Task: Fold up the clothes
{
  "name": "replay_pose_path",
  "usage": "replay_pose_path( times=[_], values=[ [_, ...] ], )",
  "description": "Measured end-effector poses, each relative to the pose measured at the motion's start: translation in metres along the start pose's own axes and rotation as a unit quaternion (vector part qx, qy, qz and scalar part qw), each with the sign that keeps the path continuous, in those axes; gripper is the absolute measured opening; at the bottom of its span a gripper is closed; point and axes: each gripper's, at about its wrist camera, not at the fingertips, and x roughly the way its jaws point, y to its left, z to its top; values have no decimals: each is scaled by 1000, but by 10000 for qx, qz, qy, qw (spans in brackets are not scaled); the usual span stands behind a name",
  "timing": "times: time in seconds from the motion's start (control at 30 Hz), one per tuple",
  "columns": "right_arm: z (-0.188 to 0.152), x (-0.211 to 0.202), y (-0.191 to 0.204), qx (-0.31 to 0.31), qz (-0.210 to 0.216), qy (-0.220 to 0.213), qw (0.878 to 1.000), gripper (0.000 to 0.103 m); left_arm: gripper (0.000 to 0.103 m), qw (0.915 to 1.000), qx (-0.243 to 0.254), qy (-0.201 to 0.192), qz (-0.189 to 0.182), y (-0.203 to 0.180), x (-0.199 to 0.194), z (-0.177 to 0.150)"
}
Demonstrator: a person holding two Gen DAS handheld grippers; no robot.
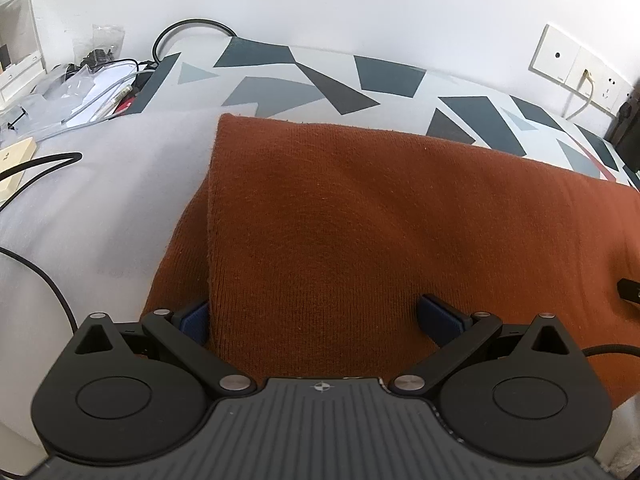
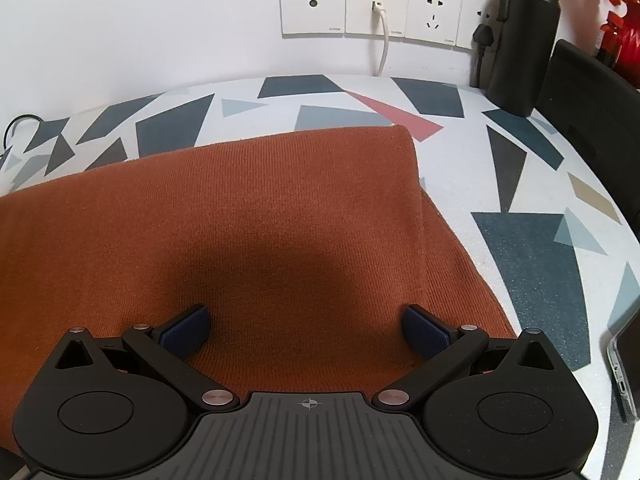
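Observation:
A rust-orange knit garment point(image 1: 360, 208) lies folded flat on a table with a geometric patterned cover point(image 1: 384, 76). In the left wrist view its left folded edge runs down the middle left. My left gripper point(image 1: 316, 320) is open just above the garment's near left part, blue pads point(image 1: 438, 318) spread wide. In the right wrist view the garment point(image 2: 248, 208) fills the centre, its right folded edge toward the right. My right gripper point(image 2: 308, 328) is open over its near right part, holding nothing.
A white cloth point(image 1: 100, 184) with black cables point(image 1: 44, 164) lies left of the garment; clutter point(image 1: 92, 80) sits at the far left. Wall sockets point(image 2: 376, 8), a black bottle point(image 2: 524, 36) and a dark chair back point(image 2: 592, 92) stand at the far right. A phone point(image 2: 628, 360) lies at the right edge.

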Motion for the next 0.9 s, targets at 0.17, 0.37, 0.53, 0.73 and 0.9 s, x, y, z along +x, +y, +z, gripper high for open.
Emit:
replay_pose_path(
  times=[0.17,0.37,0.53,0.73,0.9],
  values=[
    [5,1,1,58,-74,197,9998,102,103,10000,38,-41,-71,3,-1,-2],
    [10,4,0,51,-36,335,9994,102,103,9998,90,-145,-109,4,-2,-6],
    [7,2,0,32,-29,234,9997,102,103,9995,110,-252,-144,5,-3,-8],
    [5,2,-1,-27,31,138,9999,102,103,9993,30,-310,-201,6,-2,-7],
    [5,1,-1,-10,20,129,9999,102,103,9991,106,-336,-224,7,-2,-8]
  ],
)
